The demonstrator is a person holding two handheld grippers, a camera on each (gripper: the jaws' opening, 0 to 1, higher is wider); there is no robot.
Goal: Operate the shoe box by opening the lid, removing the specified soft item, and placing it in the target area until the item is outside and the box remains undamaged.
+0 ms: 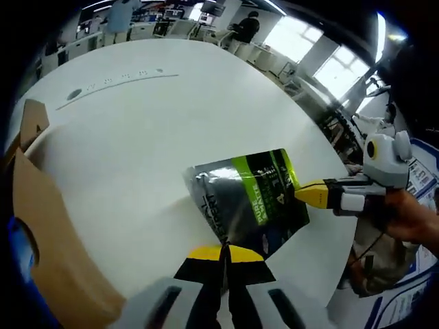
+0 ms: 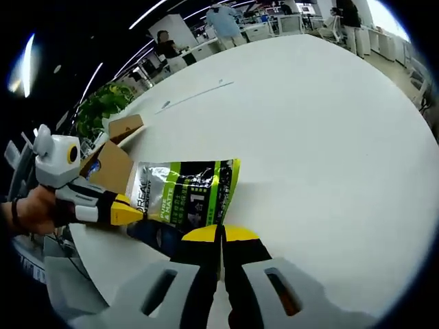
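While apparently clamped by both grippers [image 1: 224,252] [image 2: 221,234], one pouch [image 1: 250,202] and one box [image 2: 110,164] on table [image 1: 137,137].

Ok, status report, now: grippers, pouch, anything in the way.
Left gripper shut on pouch edge. Right gripper shut on opposite edge. Pouch over white table, outside shoe box. Nothing in the way.

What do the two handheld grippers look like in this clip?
Both match. The left gripper and right gripper have black fingers with yellow tips on a pale grey body. Seen from the side in the opposite view, each carries white finger blocks and a white box with a round, yellow-ringed lens. A dark band shows on the wrist behind the hand.
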